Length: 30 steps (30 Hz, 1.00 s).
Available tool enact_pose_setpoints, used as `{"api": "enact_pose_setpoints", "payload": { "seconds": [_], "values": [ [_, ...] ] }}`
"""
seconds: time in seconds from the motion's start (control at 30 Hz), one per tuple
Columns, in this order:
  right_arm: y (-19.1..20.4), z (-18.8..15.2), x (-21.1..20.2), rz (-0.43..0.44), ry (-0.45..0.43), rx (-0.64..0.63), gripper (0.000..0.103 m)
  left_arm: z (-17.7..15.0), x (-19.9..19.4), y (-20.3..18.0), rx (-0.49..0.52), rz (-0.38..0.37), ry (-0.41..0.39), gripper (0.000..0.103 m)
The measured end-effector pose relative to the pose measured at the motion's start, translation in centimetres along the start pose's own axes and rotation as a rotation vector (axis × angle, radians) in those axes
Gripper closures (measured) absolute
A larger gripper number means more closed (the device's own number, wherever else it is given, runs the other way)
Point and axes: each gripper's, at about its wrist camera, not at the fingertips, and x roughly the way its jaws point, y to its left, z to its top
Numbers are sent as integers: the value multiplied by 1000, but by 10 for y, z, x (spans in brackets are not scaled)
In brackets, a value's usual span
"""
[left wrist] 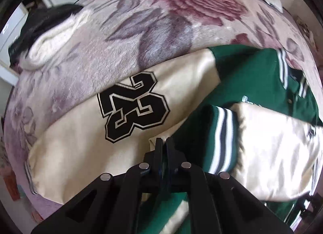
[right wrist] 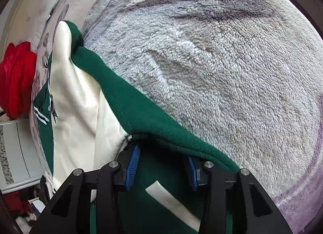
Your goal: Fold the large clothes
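From my station I judge the varsity jacket (left wrist: 141, 137) a soft, bulky garment: thick green knit body, smoother cream sleeves that look slippery, so it will sag and slide unless taken at firm edges, namely the ribbed striped cuff (left wrist: 220, 141) or the hem. It lies spread on the floral fleece blanket (left wrist: 141, 38) covering the bed, toward the near edge, with a cream sleeve bearing a black number patch (left wrist: 133, 106) laid across it. Nearest, my left gripper (left wrist: 164, 143) has its jaws clenched together at the cream fabric beside that cuff; whether cloth is pinched between them I cannot tell. My right gripper (right wrist: 161, 165) stands partly open, its blue pads (right wrist: 132, 165) either side of a draped green fold (right wrist: 153, 112) that crosses above them; the pads do not visibly press it. Further off, a red garment (right wrist: 16, 80) sits at the bed's far edge.
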Motion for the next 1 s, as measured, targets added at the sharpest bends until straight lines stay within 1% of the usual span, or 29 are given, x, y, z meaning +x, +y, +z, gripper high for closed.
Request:
{"api": "enact_pose_setpoints", "payload": {
  "seconds": [0.03,0.07,0.1,0.13,0.17,0.2,0.23,0.27,0.3,0.33,0.4,0.47,0.5,0.57,0.6,0.63,0.67,0.7,0.73,0.8,0.87,0.9,0.93,1.0],
  "values": [
    [2,0,1,-11,24,9,59,-1,-6,-5,32,-4,2,97],
    [8,-4,-1,-44,46,17,59,-2,-12,-11,63,15,1,95],
    [15,-10,-9,-80,46,20,59,0,-13,-15,88,29,2,87],
    [17,-14,-21,-91,35,13,59,8,-11,-22,114,30,7,80],
    [25,-20,-35,-102,7,-9,59,11,-12,-24,131,29,4,58],
    [29,-22,-49,-91,-32,-23,59,14,-13,-29,143,26,2,36],
    [37,-21,-62,-54,-75,-28,59,16,-15,-33,144,14,-9,33],
    [50,-22,-67,5,-108,-32,59,18,-18,-36,142,7,-24,33],
    [67,-17,-63,81,-114,-47,62,18,-20,-42,146,20,-35,33],
    [83,-10,-56,117,-107,-63,73,18,-20,-46,152,22,-36,33],
    [125,12,-17,151,-105,-77,73,20,-19,-54,158,28,-35,33],
    [147,40,25,167,-65,-79,73,20,-18,-61,159,41,-40,33],
    [159,52,47,168,-40,-85,72,19,-18,-64,159,44,-44,33],
    [187,72,98,127,30,-150,71,16,-18,-68,158,60,-46,33],
    [193,76,108,102,31,-182,70,15,-18,-70,156,60,-44,33],
    [205,78,106,87,24,-215,68,13,-17,-70,155,66,-44,33],
    [214,78,102,97,42,-251,68,12,-16,-71,156,77,-41,33],
    [216,77,93,158,67,-271,67,11,-16,-73,158,83,-37,33],
    [211,76,82,197,75,-264,67,10,-15,-74,159,85,-35,33],
    [187,70,49,278,76,-211,62,8,-14,-78,159,99,-37,33],
    [161,55,29,315,86,-137,62,9,-10,-81,152,102,-35,33],
    [146,45,25,333,108,-95,62,9,-6,-84,150,102,-31,33],
    [132,30,25,365,157,-57,62,10,-3,-85,148,103,-29,33],
    [112,-1,47,437,300,3,62,12,8,-90,149,119,-33,33]
  ]
}}
